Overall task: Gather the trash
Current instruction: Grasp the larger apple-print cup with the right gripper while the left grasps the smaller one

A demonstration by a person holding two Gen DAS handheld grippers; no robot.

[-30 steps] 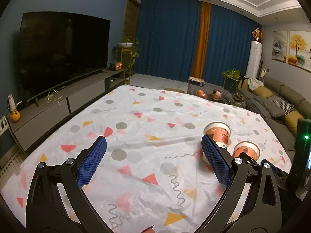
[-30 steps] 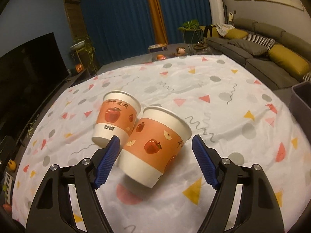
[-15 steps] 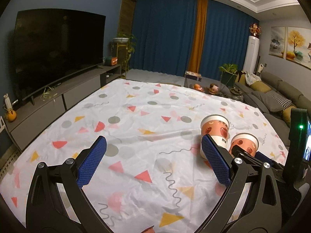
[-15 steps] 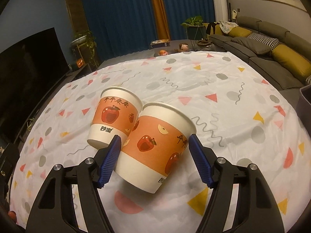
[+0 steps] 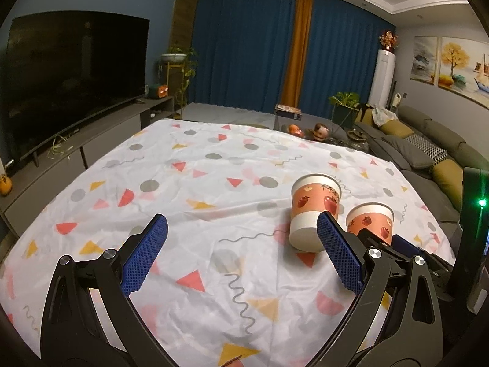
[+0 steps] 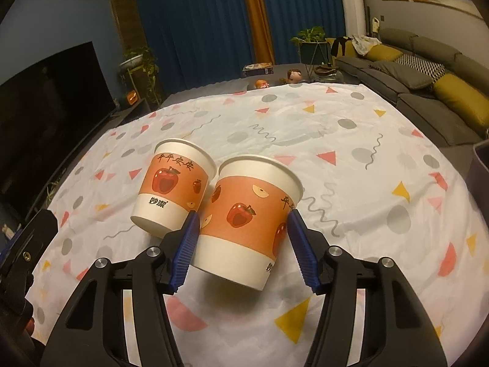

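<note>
Now right gripper [image 6: 243, 249] fingers clamp tilted cup [image 6: 247, 220].

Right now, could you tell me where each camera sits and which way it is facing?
Left wrist: on the left gripper, looking across the patterned tablecloth toward the blue curtains; its open blue fingers show.
Right wrist: on the right gripper, looking the same way from closer; its fingers flank the nearer paper cup.
Shared: both cups, the farther cup, cloth, curtains, television, sofa.
</note>
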